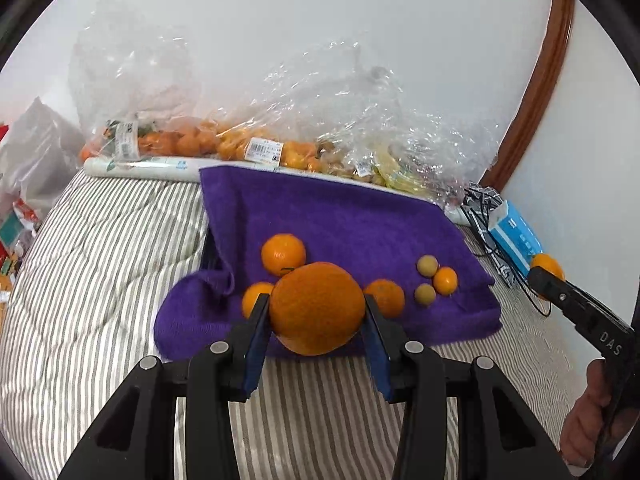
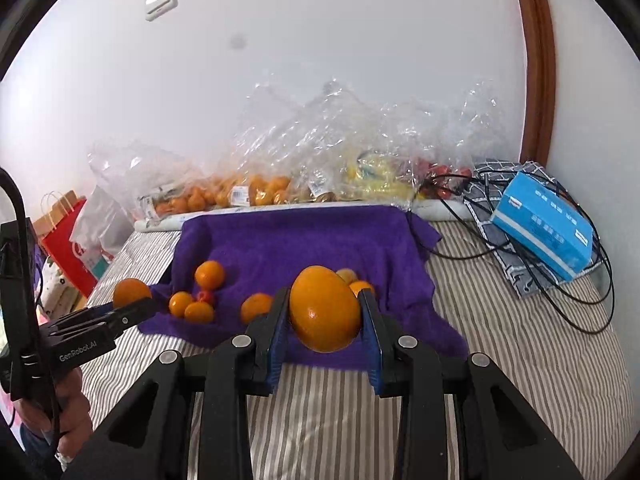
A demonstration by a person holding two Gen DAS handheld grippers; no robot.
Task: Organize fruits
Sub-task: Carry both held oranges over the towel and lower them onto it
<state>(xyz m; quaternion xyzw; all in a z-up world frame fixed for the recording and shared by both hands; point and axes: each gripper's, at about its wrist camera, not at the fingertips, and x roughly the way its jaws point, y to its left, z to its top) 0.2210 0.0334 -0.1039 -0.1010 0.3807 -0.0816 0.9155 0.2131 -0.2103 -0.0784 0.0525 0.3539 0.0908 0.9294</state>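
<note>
My left gripper (image 1: 316,312) is shut on a large rough orange (image 1: 316,308), held above the near edge of a purple towel (image 1: 344,216). My right gripper (image 2: 324,312) is shut on a smooth orange (image 2: 325,310), also above the towel's (image 2: 304,236) near edge. On the towel lie several small oranges (image 1: 283,254) and two small greenish-brown fruits (image 1: 427,266). The left gripper with its orange also shows in the right wrist view (image 2: 132,300), and the right gripper with its orange in the left wrist view (image 1: 546,272).
The towel lies on a striped bedspread (image 1: 100,280). Clear plastic bags of oranges (image 1: 192,140) and yellow fruit (image 2: 372,176) line the wall. A blue box (image 2: 544,232) and black cables (image 2: 560,300) lie at the right. Paper bags (image 2: 68,236) stand at the left.
</note>
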